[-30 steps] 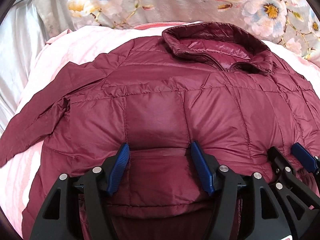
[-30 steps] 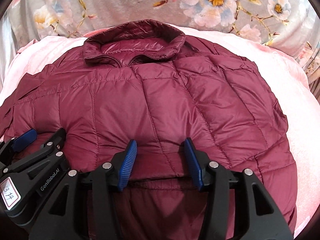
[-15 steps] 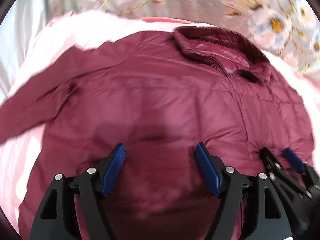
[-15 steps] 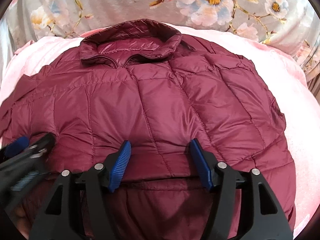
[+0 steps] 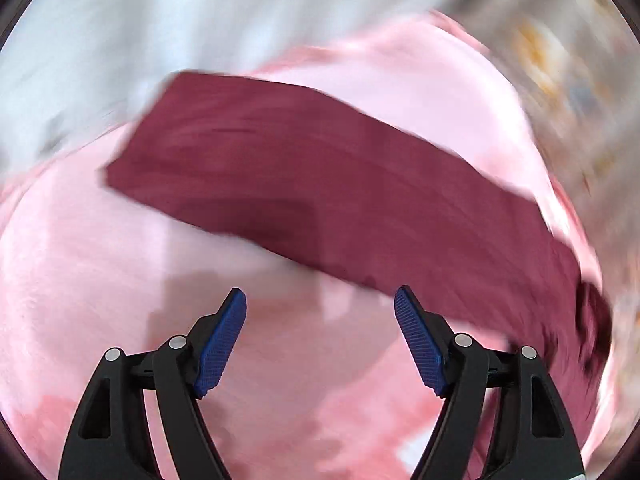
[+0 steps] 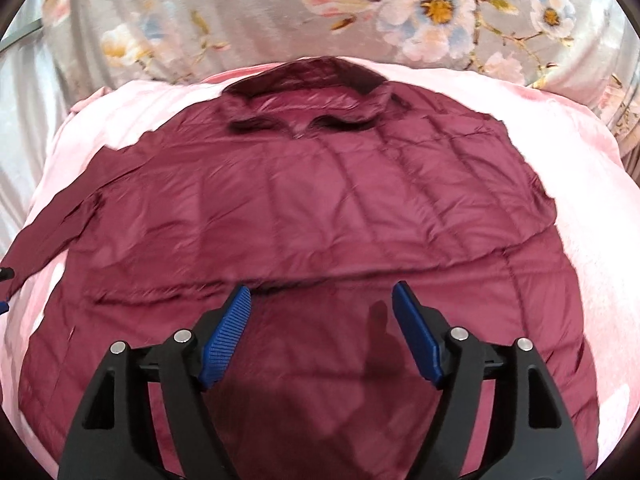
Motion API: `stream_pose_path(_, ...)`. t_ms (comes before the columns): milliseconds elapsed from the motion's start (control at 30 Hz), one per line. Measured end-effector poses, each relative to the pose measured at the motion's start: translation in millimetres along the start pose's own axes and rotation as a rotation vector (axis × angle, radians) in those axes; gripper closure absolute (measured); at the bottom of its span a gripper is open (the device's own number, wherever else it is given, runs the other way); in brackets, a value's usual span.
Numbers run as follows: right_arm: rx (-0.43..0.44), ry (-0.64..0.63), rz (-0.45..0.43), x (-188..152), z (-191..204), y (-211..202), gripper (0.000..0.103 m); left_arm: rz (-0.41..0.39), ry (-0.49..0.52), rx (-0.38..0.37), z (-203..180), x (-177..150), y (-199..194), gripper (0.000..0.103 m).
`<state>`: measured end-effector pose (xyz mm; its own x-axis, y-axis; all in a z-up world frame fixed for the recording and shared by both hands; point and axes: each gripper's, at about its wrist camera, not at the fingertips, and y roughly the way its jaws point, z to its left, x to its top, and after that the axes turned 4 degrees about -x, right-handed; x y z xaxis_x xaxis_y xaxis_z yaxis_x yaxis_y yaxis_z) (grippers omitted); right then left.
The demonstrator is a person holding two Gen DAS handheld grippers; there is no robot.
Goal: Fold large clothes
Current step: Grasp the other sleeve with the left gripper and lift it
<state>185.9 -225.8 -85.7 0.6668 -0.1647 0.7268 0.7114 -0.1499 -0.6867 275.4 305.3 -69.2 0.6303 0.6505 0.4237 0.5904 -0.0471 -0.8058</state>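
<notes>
A maroon quilted puffer jacket (image 6: 320,216) lies flat on a pink blanket, collar (image 6: 308,100) at the far side, its bottom part folded up over the body. My right gripper (image 6: 320,328) hovers open and empty over the folded lower part. The jacket's left sleeve (image 5: 304,184) stretches out over the pink blanket in the blurred left wrist view; it also shows in the right wrist view (image 6: 52,220). My left gripper (image 5: 320,336) is open and empty above the blanket, just short of the sleeve.
The pink blanket (image 6: 592,208) covers the surface all round the jacket. A grey floral cloth (image 6: 280,12) hangs behind it. Pale grey fabric (image 5: 160,20) lies at the far left. The left gripper's tip shows at the right wrist view's left edge (image 6: 4,276).
Both grippers have let go of the jacket's folded hem and opened wider. My left gripper has swung fast to the left, towards the sleeve. My right gripper has lifted and pulled back.
</notes>
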Motion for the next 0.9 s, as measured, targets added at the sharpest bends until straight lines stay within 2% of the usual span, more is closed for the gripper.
stream_pose_path(33,0.004,-0.012,0.003,-3.0,4.1,-0.5,0.032,-0.011,-0.065,0.0,19.2,9.4,-0.1,0.029)
stream_pose_path(167,0.003,-0.043,0.017,-12.5,12.0,4.3,0.031,-0.038,-0.211,-0.044,59.4,31.7,3.3,0.029)
stream_pose_path(267,0.001,-0.035,0.026,-17.4,11.3,8.9,0.03,-0.061,-0.216,-0.037,57.8,42.2,7.2,0.035)
stream_pose_path(300,0.002,-0.031,0.027,-18.0,11.0,9.3,0.029,-0.067,-0.196,-0.03,52.3,45.3,8.3,0.042)
stream_pose_path(367,0.003,-0.027,0.027,-18.8,10.3,9.5,0.028,-0.051,-0.156,-0.035,40.1,49.2,13.3,0.094)
stream_pose_path(400,0.003,-0.027,0.026,-19.1,10.2,9.2,0.028,-0.041,-0.138,-0.044,34.8,51.4,15.5,0.103)
stream_pose_path(500,0.002,-0.028,0.024,-19.4,9.9,8.2,0.028,-0.086,-0.024,-0.058,2.0,51.5,-3.4,0.103)
stream_pose_path(600,0.001,-0.022,0.017,-19.4,9.2,4.9,0.028,-0.156,0.142,-0.099,-55.9,41.4,-36.3,0.103)
stream_pose_path(767,0.014,0.004,-0.008,-16.8,2.3,-7.6,0.028,-0.204,0.459,-0.314,-187.6,-14.9,-99.2,0.103)
stream_pose_path(833,0.014,0.016,-0.02,-15.4,-3.1,-14.1,0.028,-0.18,0.557,-0.399,-229.5,-45.2,-114.4,0.103)
stream_pose_path(900,0.009,0.027,-0.029,-14.1,-10.7,-20.5,0.028,-0.123,0.637,-0.492,-272.5,-81.8,-120.2,0.103)
